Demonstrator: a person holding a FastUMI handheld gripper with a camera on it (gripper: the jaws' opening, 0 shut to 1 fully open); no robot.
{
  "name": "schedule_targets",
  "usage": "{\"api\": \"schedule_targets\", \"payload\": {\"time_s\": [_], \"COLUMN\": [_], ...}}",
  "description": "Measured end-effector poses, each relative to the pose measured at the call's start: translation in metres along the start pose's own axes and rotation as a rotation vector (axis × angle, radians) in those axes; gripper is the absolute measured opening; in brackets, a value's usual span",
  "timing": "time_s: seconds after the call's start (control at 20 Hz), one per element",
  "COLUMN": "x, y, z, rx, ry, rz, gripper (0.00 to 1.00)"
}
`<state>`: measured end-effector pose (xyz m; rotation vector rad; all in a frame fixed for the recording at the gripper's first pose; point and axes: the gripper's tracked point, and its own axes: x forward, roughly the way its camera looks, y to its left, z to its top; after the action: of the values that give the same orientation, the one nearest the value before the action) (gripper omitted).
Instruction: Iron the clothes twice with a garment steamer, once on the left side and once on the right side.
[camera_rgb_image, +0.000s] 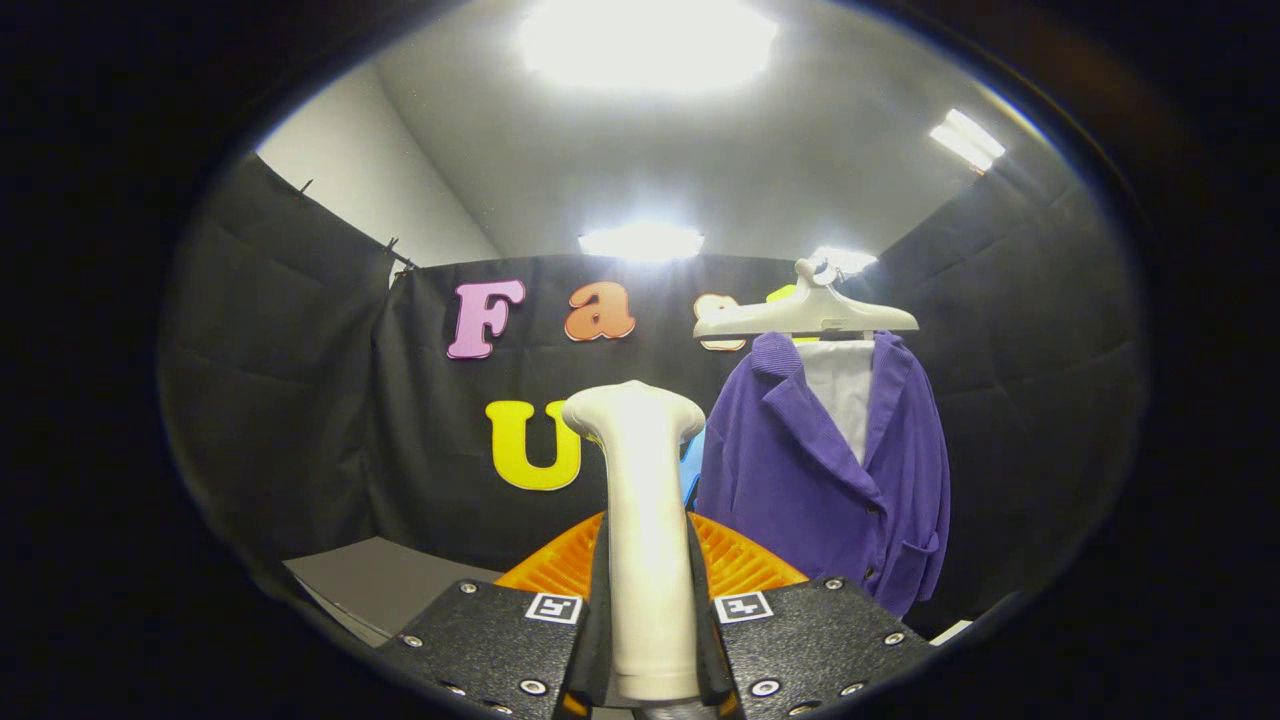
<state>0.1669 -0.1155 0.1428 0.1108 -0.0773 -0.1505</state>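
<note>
— Claw first: what's it doing?

— Pinching the steamer. Both fingers press on the pale handle, one on each side, and the handle stands upright between them, widening into a rounded head at the top.

— And just past the steamer?

— Right behind its handle, low down, there's an orange ribbed piece fanning out to both sides; it looks like part of the claw rig, though I can't tell for certain.

— Where's the garment?

— A purple jacket hangs beyond the steamer and off to its right, well apart from the head. It's on a pale hanger, which sits higher than the steamer's top. The collar is open, with a white lining or shirt showing in the gap. There's a button on the front and a patch pocket low on the side away from the steamer.

— Is the steamer touching the cloth?

— No, there's clear space between them.

— Anything on the other side?

— Left of the steamer, low down, a grey flat surface, maybe a tabletop. Black cloth hangs behind everything, and ceiling lights glare above.
</note>
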Motion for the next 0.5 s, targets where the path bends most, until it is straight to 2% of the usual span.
{"api": "schedule_targets", "payload": {"time_s": [0.5], "x": [0.043], "y": [-0.078], "z": [0.016], "rx": [-0.007], "ry": [-0.072], "rz": [-0.132], "gripper": [0.33]}}
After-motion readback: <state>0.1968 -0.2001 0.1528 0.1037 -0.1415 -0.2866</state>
